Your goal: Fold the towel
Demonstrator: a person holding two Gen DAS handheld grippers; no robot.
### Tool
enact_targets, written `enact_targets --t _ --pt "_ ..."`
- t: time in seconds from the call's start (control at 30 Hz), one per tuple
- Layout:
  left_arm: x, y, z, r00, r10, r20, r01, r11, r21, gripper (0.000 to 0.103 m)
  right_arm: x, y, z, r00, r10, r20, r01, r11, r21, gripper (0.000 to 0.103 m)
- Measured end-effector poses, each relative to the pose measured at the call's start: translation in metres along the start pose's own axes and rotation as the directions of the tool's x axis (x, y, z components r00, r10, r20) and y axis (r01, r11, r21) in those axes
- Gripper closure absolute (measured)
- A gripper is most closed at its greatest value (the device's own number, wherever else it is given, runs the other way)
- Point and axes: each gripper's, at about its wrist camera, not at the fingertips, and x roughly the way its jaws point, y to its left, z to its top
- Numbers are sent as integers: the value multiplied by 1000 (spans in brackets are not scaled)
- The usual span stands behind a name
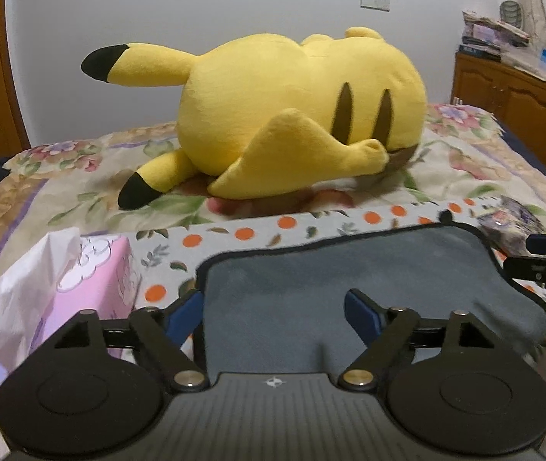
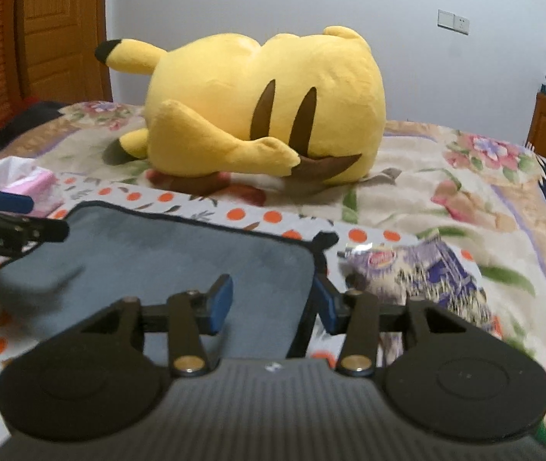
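I see the grey towel (image 1: 350, 269) lying flat on the bed (image 1: 80, 176) atop an orange-dotted cloth (image 1: 242, 230), its long axis running left to right across both views, dark-trimmed far edge toward the yellow plush toy (image 1: 292, 115). My left tool (image 1: 273, 313) is spread wide over the towel's near left corner, and my right tool (image 2: 273, 303) is wide over the near right corner. A pink tissue box (image 1: 96, 280) sits just left of the towel, a snack bag (image 2: 415, 272) just right.
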Motion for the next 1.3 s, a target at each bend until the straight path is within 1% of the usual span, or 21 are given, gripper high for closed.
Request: enact_targets --t 0.17,0.23,0.33,0.4,0.53,0.67,0.83,0.9,1.03,1.07,1.3 --pt "-20 -14 -11 1000 -24 -17 24 1000 7 10 -24 1 -11 1000 8 5 -9 999 49 45" --pt "-28 -19 -16 999 -31 -26 31 999 9 9 -33 1 -15 1000 6 3 -7 999 51 44" --pt "-40 -26 -22 998 -41 -38 41 999 4 5 -45 2 -19 1000 -3 2 3 999 46 39" --pt "-49 -29 -25 998 -48 -43 48 999 -1 3 -54 1 -21 1000 -4 7 4 998 57 34" --pt "-67 -36 -29 998 -50 -40 50 999 5 1 -70 1 -23 1000 -7 14 6 998 69 31" --pt "-85 -41 -32 998 -46 -46 46 999 -4 0 -86 2 -23 999 -17 28 15 997 73 18" --pt "-106 -47 -35 998 -42 -40 42 999 -9 0 -106 2 -21 999 -20 41 16 996 88 10" --pt "-114 -48 -36 998 -54 -37 54 998 -11 0 -113 4 -21 999 -20 46 16 996 88 4" --pt "-129 -51 -38 998 -63 -23 63 998 -10 0 -125 7 -21 999 -21 48 17 996 84 2" --pt "-133 -51 -37 998 -65 -17 65 998 -13 0 -128 8 -21 999 -25 47 20 996 85 0" --pt "-155 -53 -37 998 -55 13 55 998 -8 0 -146 9 -23 998 -36 58 30 994 104 0"
